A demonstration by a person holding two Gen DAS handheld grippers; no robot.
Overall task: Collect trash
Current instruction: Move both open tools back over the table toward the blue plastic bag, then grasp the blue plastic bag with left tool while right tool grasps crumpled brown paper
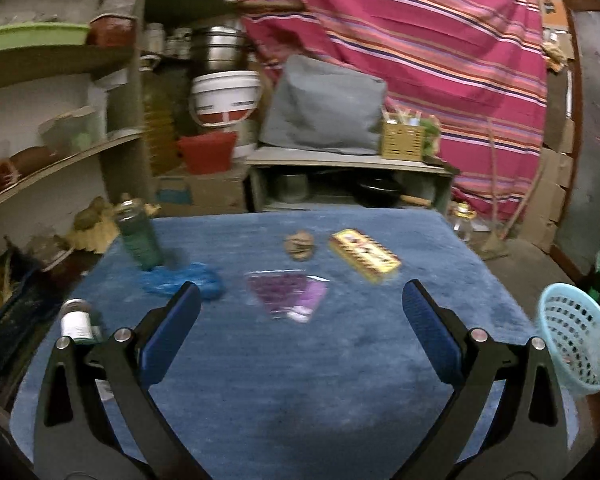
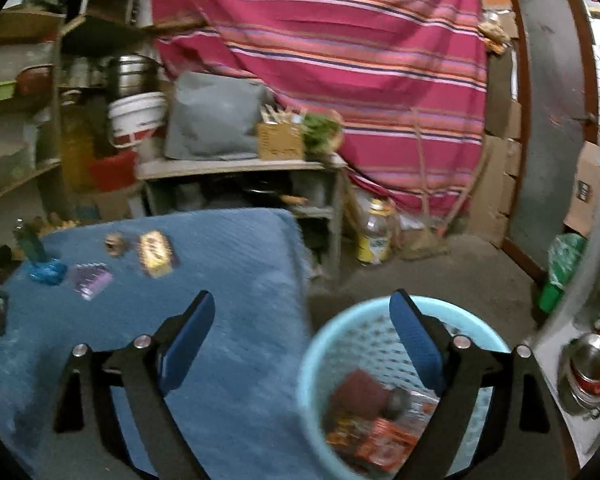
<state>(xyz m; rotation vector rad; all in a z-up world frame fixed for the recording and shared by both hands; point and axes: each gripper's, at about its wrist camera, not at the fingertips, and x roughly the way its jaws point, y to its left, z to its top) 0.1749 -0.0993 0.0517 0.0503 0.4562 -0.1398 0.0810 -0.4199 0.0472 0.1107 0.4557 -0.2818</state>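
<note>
1. Left tongs [image 1: 300, 304] are spread wide and carry nothing, hovering over the near part of the table [image 1: 300, 380].
2. Right tongs [image 2: 302, 312] are spread too and hold nothing; one finger sits over the table edge, the other over the basket [image 2: 312, 344] just below and to the right of them.
3. The basket already holds trash: a dark red piece and orange wrappers [image 2: 380, 436].
4. Trash left on the table lies ahead of the left tongs: a purple packet [image 1: 288, 292] closest, a crumpled brown wad [image 1: 299, 245] beyond it, a yellow box [image 1: 365, 255] ahead and right, a blue bag [image 1: 184, 280] ahead and left.
5. A green bottle [image 1: 138, 236] stands touching the blue bag; a small white bottle [image 1: 76, 322] stands just left of the left tongs.
6. Risks, as I judge them:
   - The purple packet lies flat on soft cloth, so the tongs may slide over it or pinch the cloth instead.
   - Pulling the blue bag could topple the green bottle that leans on it.
   - A leftward sweep could knock the white bottle off the edge.
   - The basket sits off the table edge, so a release too far left would drop trash on the table or floor.
   - Both views are blurred, so aim may be off.
</note>
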